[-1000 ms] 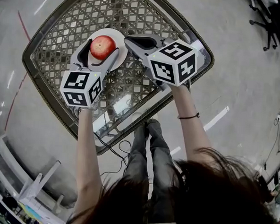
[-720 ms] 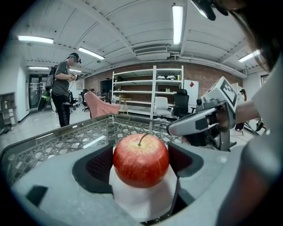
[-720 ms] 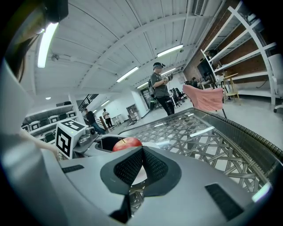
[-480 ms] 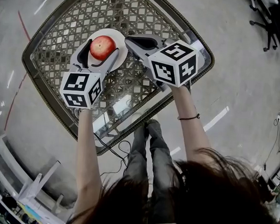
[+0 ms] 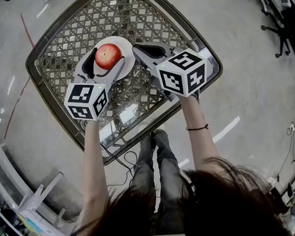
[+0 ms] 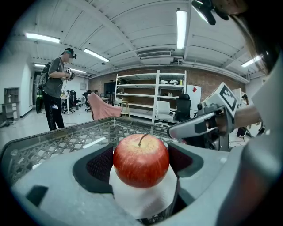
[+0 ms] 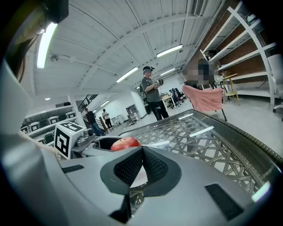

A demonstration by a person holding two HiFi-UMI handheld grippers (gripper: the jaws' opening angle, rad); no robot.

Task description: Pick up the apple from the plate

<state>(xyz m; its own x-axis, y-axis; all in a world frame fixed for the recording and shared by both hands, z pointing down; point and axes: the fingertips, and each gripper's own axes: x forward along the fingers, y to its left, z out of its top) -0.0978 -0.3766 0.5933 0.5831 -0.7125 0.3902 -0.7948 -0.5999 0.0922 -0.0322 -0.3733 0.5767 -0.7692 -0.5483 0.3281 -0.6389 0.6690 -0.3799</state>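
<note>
A red apple (image 5: 107, 56) (image 6: 141, 161) stands on a small white plate (image 5: 125, 43) (image 6: 142, 202) on the woven lattice table (image 5: 68, 35). My left gripper (image 5: 106, 60) (image 6: 140, 164) reaches around the apple, and its dark pads (image 6: 99, 165) press against both sides. The apple still rests on the plate. My right gripper (image 5: 137, 46) (image 7: 141, 152) hovers just to the right of the plate, its jaws shut together with nothing between them. From the right gripper view, the apple (image 7: 125, 143) shows beyond the jaws to the left.
The table's raised wicker rim (image 5: 38, 78) runs all round it. A cable (image 5: 117, 158) lies on the floor below the table. A person (image 6: 55, 88) stands far off to the left, with white shelves (image 6: 150, 97) and a pink-draped chair (image 6: 104, 110) behind.
Both grippers hold nearly the same places over the table; the head view has shifted slightly. The apple stays on the plate between the left jaws.
</note>
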